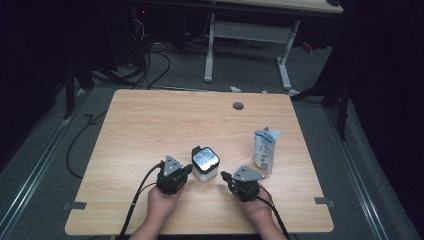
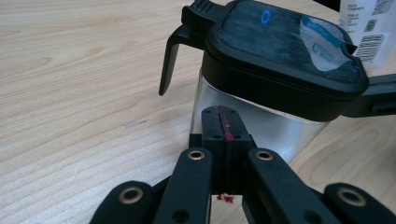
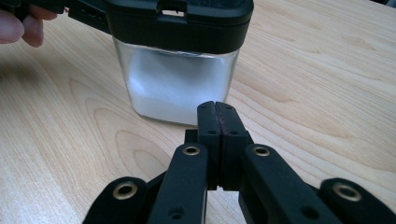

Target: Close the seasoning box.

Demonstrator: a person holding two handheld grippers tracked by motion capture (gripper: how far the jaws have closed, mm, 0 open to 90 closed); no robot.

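Note:
A clear square container (image 1: 205, 164) with a black lid stands on the wooden table (image 1: 150, 125), near its front. White powder fills its lower part (image 3: 175, 91). My left gripper (image 1: 188, 169) sits just left of it, shut with nothing held, its tips (image 2: 223, 116) close against the container's clear wall (image 2: 261, 123). A black latch handle (image 2: 170, 56) hangs from the lid's (image 2: 280, 44) corner. My right gripper (image 1: 225, 176) lies just right of the container, also shut and empty, its tips (image 3: 217, 114) near the lower front corner.
A white and blue pouch (image 1: 264, 149) lies right of the container, close to my right gripper. A round grommet hole (image 1: 238, 105) marks the table's far side. Beyond the table are cables and another desk's white legs (image 1: 210, 47).

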